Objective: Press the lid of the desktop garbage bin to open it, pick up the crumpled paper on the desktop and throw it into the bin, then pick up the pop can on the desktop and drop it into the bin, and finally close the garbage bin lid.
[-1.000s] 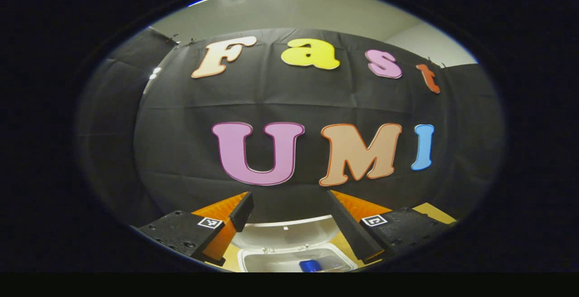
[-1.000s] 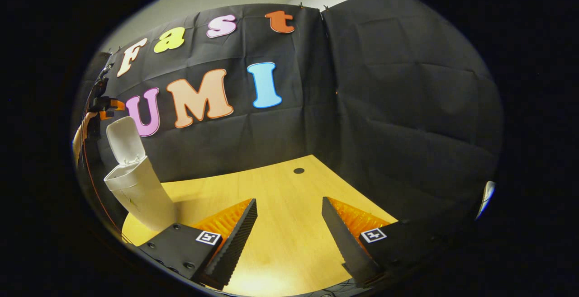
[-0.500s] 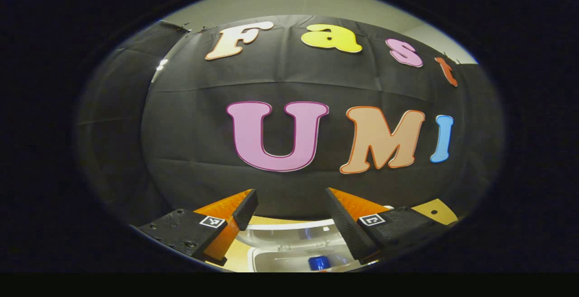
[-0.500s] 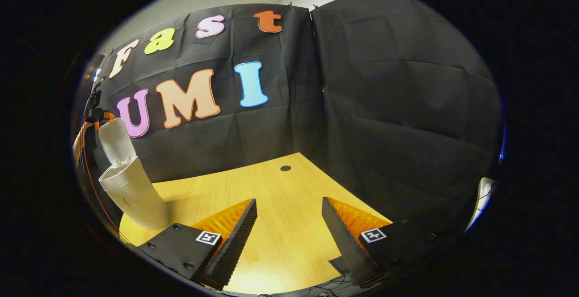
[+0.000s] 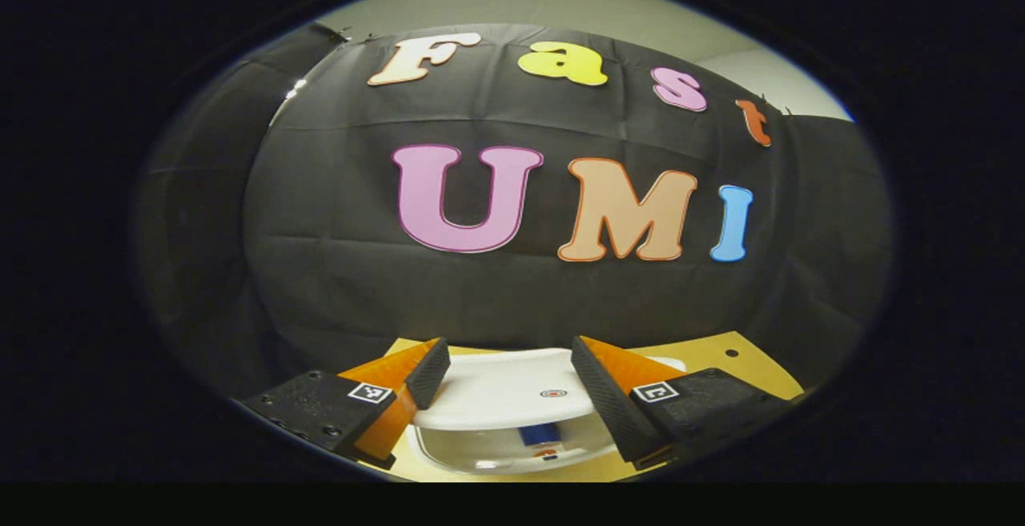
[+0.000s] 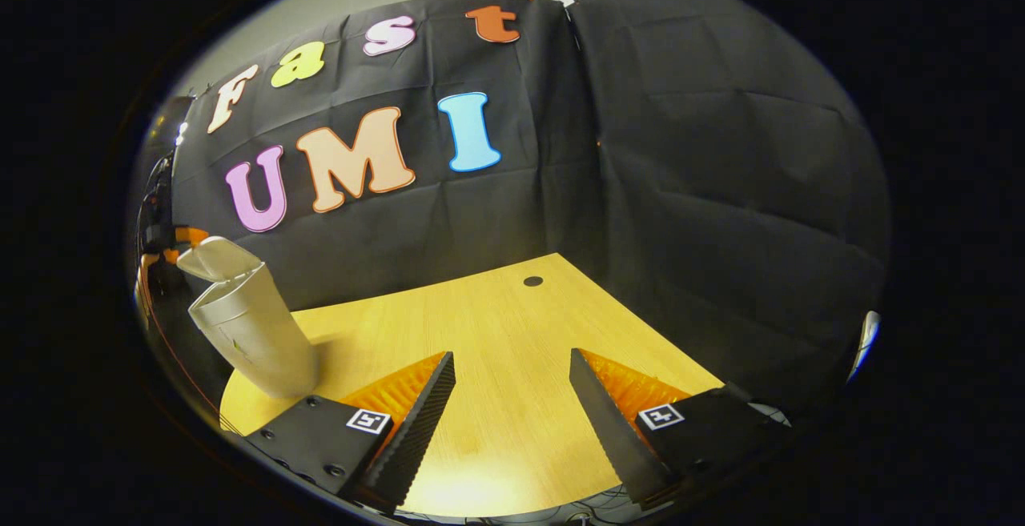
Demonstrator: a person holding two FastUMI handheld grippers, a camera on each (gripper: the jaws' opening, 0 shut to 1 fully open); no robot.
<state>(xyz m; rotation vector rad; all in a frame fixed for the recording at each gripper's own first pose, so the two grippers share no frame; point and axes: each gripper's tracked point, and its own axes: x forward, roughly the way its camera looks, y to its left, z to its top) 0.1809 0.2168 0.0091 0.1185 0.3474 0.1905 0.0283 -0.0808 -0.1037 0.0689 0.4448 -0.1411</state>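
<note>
In the left gripper view we see the left gripper (image 5: 510, 386) with its jaws spread and nothing between them, hanging just above the desktop garbage bin (image 5: 512, 450); under and between the fingertips lies the white lid (image 5: 500, 394), tilted partway down over the opening with a small round mark on its top, though we cannot tell whether either finger touches it; through the gap below the lid's near edge we make out the pop can (image 5: 539, 435), blue, lying inside the bin; the crumpled paper we cannot make out in there; past the bin a strip of the wooden tabletop (image 5: 741, 354) runs to the black cloth wall (image 5: 336, 270). In the right gripper view the right gripper (image 6: 512, 398) hovers over bare wood with its jaws spread and empty; the tabletop (image 6: 496, 334) stretches ahead of it, and a small dark round hole (image 6: 532, 281) sits near its far edge; well off to that view's left stands the bin (image 6: 252, 338), pale and tall, leaning in the fisheye, its lid (image 6: 215, 258) half lowered and slanting above the rim; just behind the lid we glimpse part of the other gripper (image 6: 172, 242) and a cable at the view's edge; beyond everything the cloth wall (image 6: 721, 190) closes off the booth.
</note>
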